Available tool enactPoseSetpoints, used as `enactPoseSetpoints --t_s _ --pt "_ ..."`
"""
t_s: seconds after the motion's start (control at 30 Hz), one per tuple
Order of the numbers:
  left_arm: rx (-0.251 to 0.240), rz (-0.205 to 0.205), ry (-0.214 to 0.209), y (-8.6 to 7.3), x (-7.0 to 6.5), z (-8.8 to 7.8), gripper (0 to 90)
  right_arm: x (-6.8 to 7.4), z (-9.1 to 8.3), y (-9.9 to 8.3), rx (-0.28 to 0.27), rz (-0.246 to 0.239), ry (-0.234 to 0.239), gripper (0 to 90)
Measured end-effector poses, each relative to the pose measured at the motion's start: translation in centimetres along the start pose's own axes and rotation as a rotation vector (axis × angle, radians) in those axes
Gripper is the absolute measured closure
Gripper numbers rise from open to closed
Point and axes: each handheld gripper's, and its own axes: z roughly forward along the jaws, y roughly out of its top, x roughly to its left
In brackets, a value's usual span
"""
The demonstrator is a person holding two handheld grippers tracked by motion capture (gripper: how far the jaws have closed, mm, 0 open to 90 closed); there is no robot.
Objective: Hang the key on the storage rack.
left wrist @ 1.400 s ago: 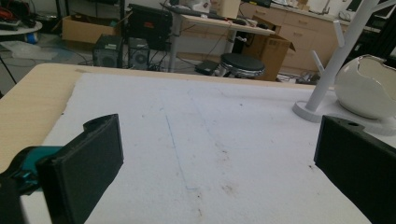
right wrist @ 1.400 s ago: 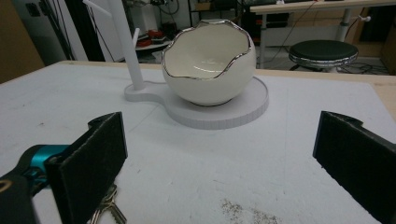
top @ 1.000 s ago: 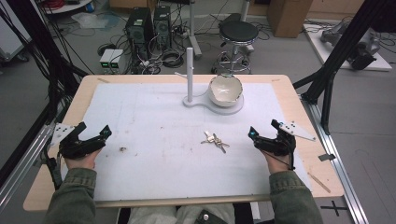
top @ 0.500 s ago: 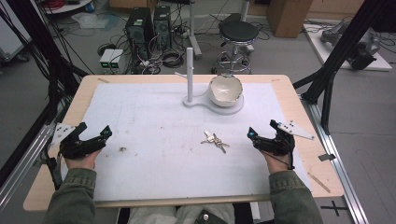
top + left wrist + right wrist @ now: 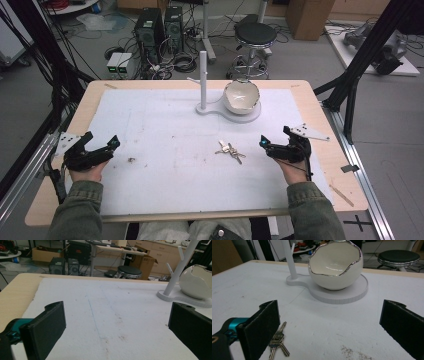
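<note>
Our right tool [image 5: 272, 145] gapes wide and empty just beside the keys [image 5: 231, 150]; our left tool [image 5: 100, 150] is likewise open.

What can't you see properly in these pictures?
- Keys: in the right gripper view, the right claw's left jaw covers part of the bunch.
- Keys' count: too small in the high view.
- Speck by the left claw: too small to identify.
- Stand's post: top cut off by the right gripper view's edge.

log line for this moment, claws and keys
left claw open, idle | right claw open, beside keys, not touching | keys flat on mat | bowl empty on stand
</note>
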Motion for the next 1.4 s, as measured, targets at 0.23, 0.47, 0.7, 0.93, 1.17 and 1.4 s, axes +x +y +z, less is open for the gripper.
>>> enactPoseSetpoints --t_s 0.23,0.47,0.7,0.93,1.17,1.4 --pt "-0.001 -0.002 0.003 0.0 0.0 0.0 1.7 0.2 0.6 0.8 0.031 -0.017 0.022 1.9" --pt "-0.003 -0.004 0.006 0.0 0.1 0.0 1.7 0.8 1.7 1.8 0.071 -0.041 0.062 1.9" --pt "-0.004 -0.006 0.007 0.0 0.1 0.0 1.7 1.4 2.9 2.4 0.11 -0.063 0.081 1.9" --pt "-0.005 -0.008 0.008 0.0 0.2 0.0 1.7 2.2 3.8 2.9 0.137 -0.084 0.115 1.9" --pt "-0.007 -0.011 0.011 0.0 0.3 -0.1 1.7 2.6 4.6 2.8 0.181 -0.096 0.14 1.9" --pt "-0.015 -0.016 0.002 0.1 0.3 -0.1 1.7 3.0 5.5 2.8 0.237 -0.117 0.183 1.9"
